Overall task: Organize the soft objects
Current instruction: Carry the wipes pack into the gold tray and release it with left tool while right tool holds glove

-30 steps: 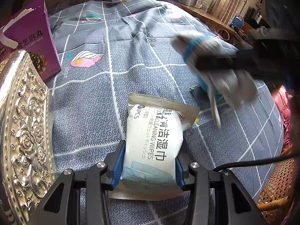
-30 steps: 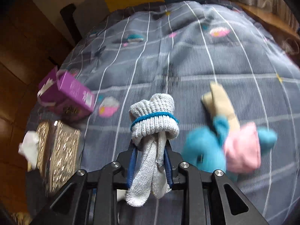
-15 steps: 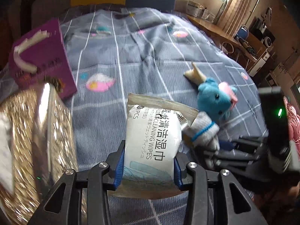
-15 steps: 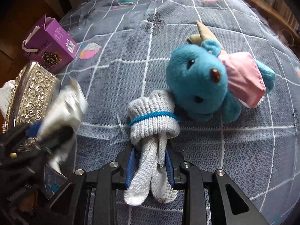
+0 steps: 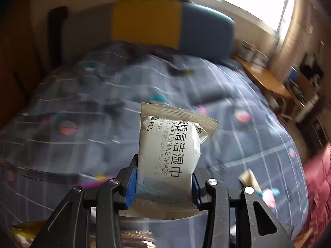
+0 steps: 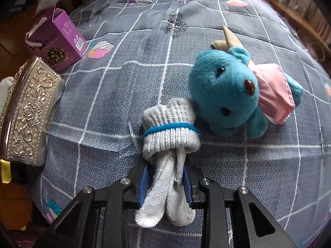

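Note:
My left gripper (image 5: pixel 164 184) is shut on a white pack of cleaning wipes (image 5: pixel 171 150) and holds it up above the grey patterned bed cover (image 5: pixel 82 124). My right gripper (image 6: pixel 165 183) is shut on a rolled pair of grey socks with a blue band (image 6: pixel 170 132), low over the bed cover (image 6: pixel 124 82). The roll touches the head of a blue plush toy with a pink cloth (image 6: pixel 233 95) lying just right of it. The plush shows small at the lower right of the left wrist view (image 5: pixel 266 193).
A purple carton (image 6: pixel 55 39) and an embossed silver box (image 6: pixel 26 111) sit at the bed's left edge. A yellow and blue headboard (image 5: pixel 165 22) stands at the far end. A wooden side table (image 5: pixel 262 78) with clutter runs along the right.
My left gripper has lifted and tilted up with the wipes, so the silver box and purple carton left its view. My right gripper has brought the socks closer against the plush toy.

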`<state>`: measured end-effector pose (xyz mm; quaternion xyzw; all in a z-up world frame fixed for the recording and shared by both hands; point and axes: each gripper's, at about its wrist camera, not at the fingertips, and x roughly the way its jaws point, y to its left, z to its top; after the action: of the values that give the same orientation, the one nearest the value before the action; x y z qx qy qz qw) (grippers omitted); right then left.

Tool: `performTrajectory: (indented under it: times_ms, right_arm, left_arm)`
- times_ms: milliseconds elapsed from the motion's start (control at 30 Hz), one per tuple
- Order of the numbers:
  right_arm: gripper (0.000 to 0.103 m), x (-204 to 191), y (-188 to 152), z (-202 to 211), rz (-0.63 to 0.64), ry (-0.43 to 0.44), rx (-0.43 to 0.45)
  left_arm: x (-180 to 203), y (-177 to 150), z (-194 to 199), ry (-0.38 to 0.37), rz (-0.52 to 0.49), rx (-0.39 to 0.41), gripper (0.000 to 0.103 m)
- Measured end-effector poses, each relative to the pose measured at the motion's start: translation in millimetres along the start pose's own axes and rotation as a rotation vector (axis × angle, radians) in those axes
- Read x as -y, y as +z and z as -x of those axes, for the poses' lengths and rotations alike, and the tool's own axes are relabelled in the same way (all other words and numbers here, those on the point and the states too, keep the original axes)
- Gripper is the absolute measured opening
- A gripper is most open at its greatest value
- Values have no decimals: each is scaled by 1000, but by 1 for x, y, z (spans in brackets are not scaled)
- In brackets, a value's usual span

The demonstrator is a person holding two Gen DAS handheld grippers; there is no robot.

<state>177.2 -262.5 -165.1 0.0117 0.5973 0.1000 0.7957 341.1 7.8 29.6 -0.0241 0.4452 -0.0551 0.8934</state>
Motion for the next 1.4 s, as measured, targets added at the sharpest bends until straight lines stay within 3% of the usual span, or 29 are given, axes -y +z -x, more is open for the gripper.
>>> performTrajectory:
  times_ms: [100, 167, 300, 400, 700, 900, 1133, 1400]
  right_arm:
    - [30, -7, 1, -4, 29, -24, 1]
    - [30, -11, 2, -6, 44, -38, 3]
    - [30, -17, 0, -8, 51, -47, 4]
    - [30, -20, -4, -7, 57, -56, 8]
    - [30, -38, -14, -9, 141, -133, 43]
    - [30, -49, -19, -10, 179, -169, 59]
    - [30, -57, -26, -6, 206, -196, 75]
    - [30, -56, -28, -2, 197, -202, 82]
  left_arm:
    - [-71, 7, 17, 99, 83, 38, 42]
    - [-120, -5, 30, 155, 134, 50, 42]
    - [-190, -55, 53, 195, 223, 45, 42]
    - [-226, -104, 76, 182, 281, 52, 42]
    - [-258, -242, 138, 159, 342, 88, 42]
    - [-282, -318, 161, 189, 452, 53, 42]
    - [-295, -368, 152, 261, 496, -11, 43]
    - [-309, -388, 126, 277, 555, -90, 50]
